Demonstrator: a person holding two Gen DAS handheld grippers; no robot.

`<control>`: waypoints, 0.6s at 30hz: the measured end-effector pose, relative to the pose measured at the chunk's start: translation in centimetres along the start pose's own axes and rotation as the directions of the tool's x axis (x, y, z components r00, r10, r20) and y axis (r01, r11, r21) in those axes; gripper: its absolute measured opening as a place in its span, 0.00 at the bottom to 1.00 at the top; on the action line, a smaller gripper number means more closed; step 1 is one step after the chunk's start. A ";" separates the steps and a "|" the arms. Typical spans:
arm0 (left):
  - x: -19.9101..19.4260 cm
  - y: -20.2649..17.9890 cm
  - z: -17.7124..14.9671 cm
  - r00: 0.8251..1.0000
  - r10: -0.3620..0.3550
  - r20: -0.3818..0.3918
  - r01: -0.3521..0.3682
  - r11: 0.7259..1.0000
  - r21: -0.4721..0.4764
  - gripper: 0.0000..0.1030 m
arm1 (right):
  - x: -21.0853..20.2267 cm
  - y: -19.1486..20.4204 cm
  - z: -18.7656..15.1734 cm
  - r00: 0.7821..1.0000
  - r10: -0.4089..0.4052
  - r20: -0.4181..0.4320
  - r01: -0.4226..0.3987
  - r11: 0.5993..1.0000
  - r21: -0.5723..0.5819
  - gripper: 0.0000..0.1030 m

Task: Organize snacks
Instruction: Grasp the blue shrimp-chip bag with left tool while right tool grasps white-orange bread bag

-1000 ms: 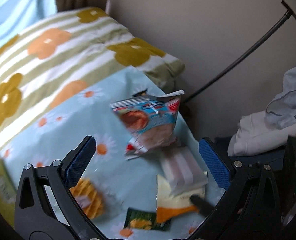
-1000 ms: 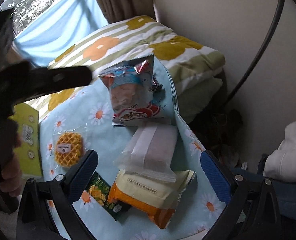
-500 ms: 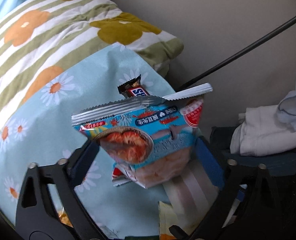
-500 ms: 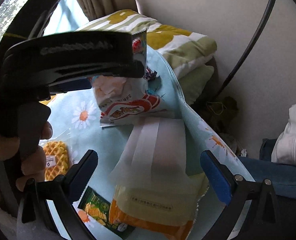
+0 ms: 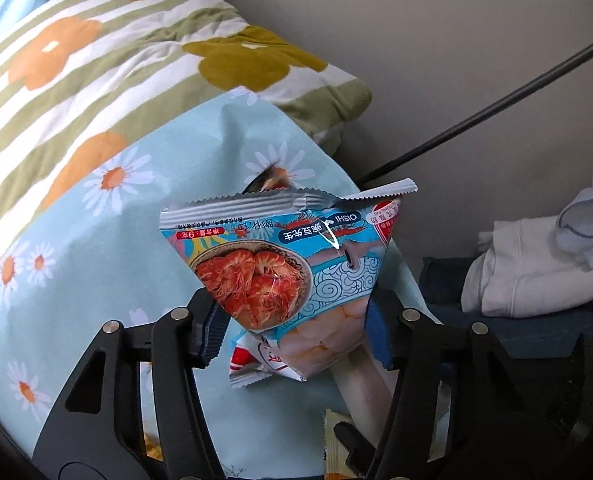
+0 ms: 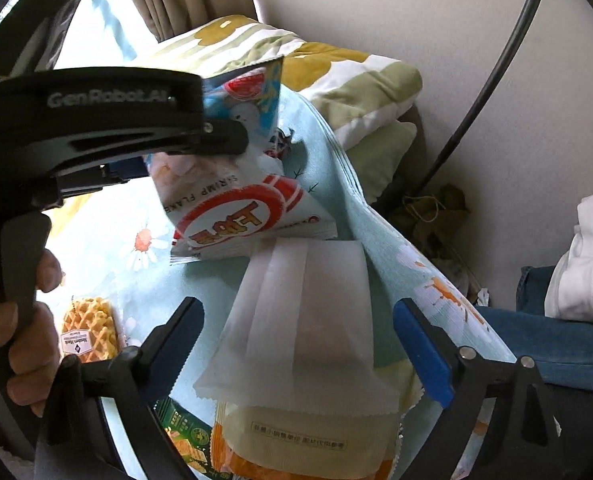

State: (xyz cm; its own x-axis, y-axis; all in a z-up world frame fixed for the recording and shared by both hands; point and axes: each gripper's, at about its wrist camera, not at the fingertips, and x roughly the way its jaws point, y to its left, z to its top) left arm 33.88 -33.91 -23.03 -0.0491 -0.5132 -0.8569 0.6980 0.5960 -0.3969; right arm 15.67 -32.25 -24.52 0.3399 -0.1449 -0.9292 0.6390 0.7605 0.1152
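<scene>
My left gripper (image 5: 296, 326) is shut on the blue shrimp-chips bag (image 5: 292, 264), pinching its lower half. In the right wrist view the same bag (image 6: 240, 200) hangs from the left gripper (image 6: 216, 140) with its bottom edge at the daisy cloth (image 6: 380, 240). My right gripper (image 6: 296, 352) is open around a white translucent packet (image 6: 304, 320) that lies on a cream-and-orange packet (image 6: 304, 440). A waffle packet (image 6: 90, 336) and a green packet (image 6: 184, 444) lie to the left.
A striped flower quilt (image 5: 108, 60) lies behind the cloth (image 5: 96, 248). A dark candy bar (image 5: 264, 182) peeks from behind the chips bag. A black rod (image 5: 488, 112), white clothes (image 5: 536, 276) and the wall are to the right.
My left gripper moved forward to the chips bag and closed on it. My right gripper moved in closer over the white packet and stays open.
</scene>
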 end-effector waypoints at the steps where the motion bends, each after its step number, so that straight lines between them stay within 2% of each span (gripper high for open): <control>1: -0.3 0.2 0.0 1.000 0.006 0.008 -0.006 1.000 -0.005 0.52 | 0.1 0.0 0.1 1.000 0.000 -0.002 0.000 1.000 0.000 0.86; 7: -2.1 1.2 -0.4 0.999 0.002 0.039 -0.001 0.999 -0.039 0.51 | 0.6 0.1 0.3 1.000 -0.004 -0.010 0.004 1.000 -0.004 0.81; 15: -4.3 1.7 -0.8 0.996 0.043 0.083 -0.039 0.997 -0.060 0.51 | 1.6 0.1 0.2 0.999 -0.002 -0.037 0.001 1.000 -0.013 0.61; 18: -5.2 2.0 -1.0 0.994 0.059 0.097 -0.052 0.996 -0.070 0.51 | 1.4 -0.1 0.2 0.999 0.011 -0.036 -0.012 1.000 -0.017 0.59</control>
State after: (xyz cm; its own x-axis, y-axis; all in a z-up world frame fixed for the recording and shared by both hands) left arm 34.84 -29.43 -19.72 0.0620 -0.5347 -0.8428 0.6477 0.6640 -0.3736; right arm 16.23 -32.61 -25.77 0.3223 -0.1135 -0.9398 0.6230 0.7729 0.1204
